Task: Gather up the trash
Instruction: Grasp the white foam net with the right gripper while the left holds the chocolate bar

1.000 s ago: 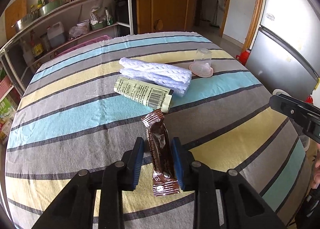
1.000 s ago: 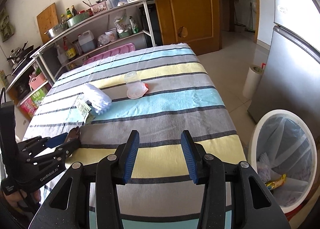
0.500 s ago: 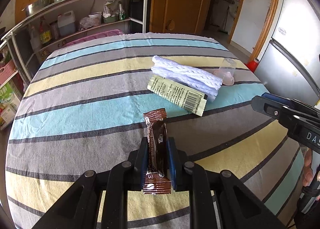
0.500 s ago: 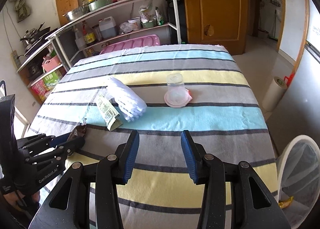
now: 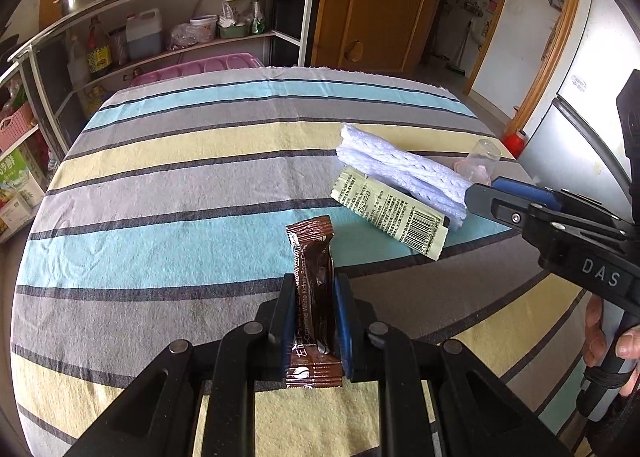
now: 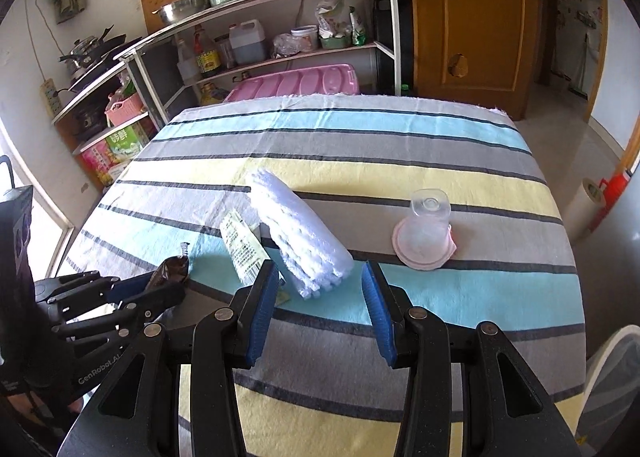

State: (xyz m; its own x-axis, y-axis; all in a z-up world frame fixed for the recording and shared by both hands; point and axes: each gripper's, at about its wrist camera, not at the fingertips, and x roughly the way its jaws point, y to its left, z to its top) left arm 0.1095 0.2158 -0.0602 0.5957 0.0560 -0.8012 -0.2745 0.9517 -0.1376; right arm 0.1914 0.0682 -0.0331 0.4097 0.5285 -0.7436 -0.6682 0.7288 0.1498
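Brown wrapper [image 5: 314, 289] stands pinched upright between the blue pads of the left gripper [image 5: 314, 319], lifted clear of the striped tablecloth [image 5: 168, 193]. Over to the right, the right gripper [image 6: 320, 309] hangs with its fingers spread wide and nothing between them, just in front of the folded white cloth [image 6: 298, 235]. A pale green packet [image 5: 390, 213] lies against that cloth's near side. Farther right, a clear cup [image 6: 426, 229] sits upside down on a pink lid. The white bin's rim [image 6: 600, 369] shows beside the table's corner.

Black linkages, blue-padded fingers [image 6: 262, 309]
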